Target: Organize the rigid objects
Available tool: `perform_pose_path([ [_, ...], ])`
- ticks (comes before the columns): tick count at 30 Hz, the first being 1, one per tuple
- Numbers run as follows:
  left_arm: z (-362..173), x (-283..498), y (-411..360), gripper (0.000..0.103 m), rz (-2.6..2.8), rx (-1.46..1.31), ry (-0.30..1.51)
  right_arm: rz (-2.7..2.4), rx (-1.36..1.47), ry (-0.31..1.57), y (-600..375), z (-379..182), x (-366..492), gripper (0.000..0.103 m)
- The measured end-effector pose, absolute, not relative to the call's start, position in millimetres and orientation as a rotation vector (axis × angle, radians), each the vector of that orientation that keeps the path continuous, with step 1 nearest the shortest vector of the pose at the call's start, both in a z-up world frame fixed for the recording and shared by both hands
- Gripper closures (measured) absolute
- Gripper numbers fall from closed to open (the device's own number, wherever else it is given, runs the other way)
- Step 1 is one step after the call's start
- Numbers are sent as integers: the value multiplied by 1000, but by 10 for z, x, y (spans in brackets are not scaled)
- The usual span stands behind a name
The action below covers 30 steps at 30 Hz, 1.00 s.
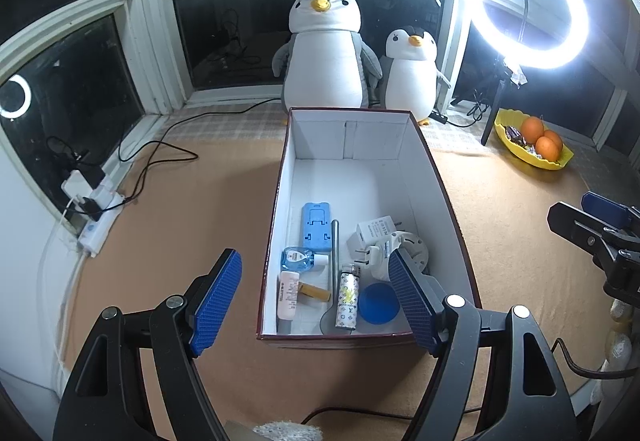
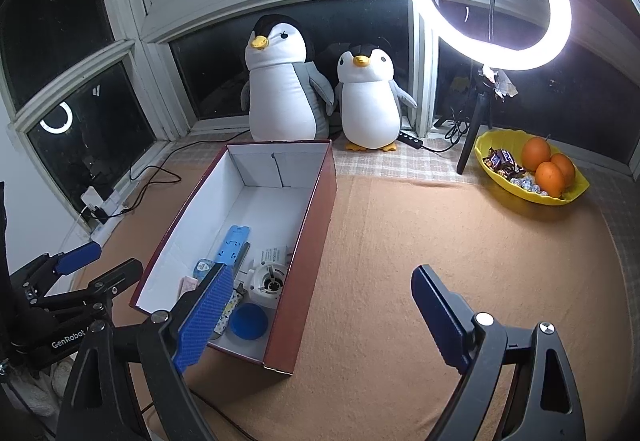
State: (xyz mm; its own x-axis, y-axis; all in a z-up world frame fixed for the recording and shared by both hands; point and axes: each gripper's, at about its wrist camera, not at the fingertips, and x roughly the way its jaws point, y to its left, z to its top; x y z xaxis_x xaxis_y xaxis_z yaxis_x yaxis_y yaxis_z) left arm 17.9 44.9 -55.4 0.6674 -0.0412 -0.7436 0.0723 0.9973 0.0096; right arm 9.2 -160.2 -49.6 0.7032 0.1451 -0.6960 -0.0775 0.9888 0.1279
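Rigid objects (image 1: 344,265), small, light and stiff, are seen gathered at the near end of the box (image 1: 444,177), best pinched across narrow sides, while both the left gripper (image 1: 316,301) and right gripper (image 2: 320,321) are held wide and empty.

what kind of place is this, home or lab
Most likely a home, a surface set by a bay window at night. Two plush penguins sit against the glass, a yellow fruit bowl holds oranges and sweets, and a ring light suggests it is set up for filming.

The box (image 1: 362,149) is bare at its far half; small items (image 1: 338,269) crowd the near end.
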Motion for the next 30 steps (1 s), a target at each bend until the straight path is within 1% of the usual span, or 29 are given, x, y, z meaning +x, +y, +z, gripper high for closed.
perform_pose_path([
  [30, -574, 207, 442, 27, -59, 36, 852, 120, 86, 811, -1646, -584, 162, 14],
])
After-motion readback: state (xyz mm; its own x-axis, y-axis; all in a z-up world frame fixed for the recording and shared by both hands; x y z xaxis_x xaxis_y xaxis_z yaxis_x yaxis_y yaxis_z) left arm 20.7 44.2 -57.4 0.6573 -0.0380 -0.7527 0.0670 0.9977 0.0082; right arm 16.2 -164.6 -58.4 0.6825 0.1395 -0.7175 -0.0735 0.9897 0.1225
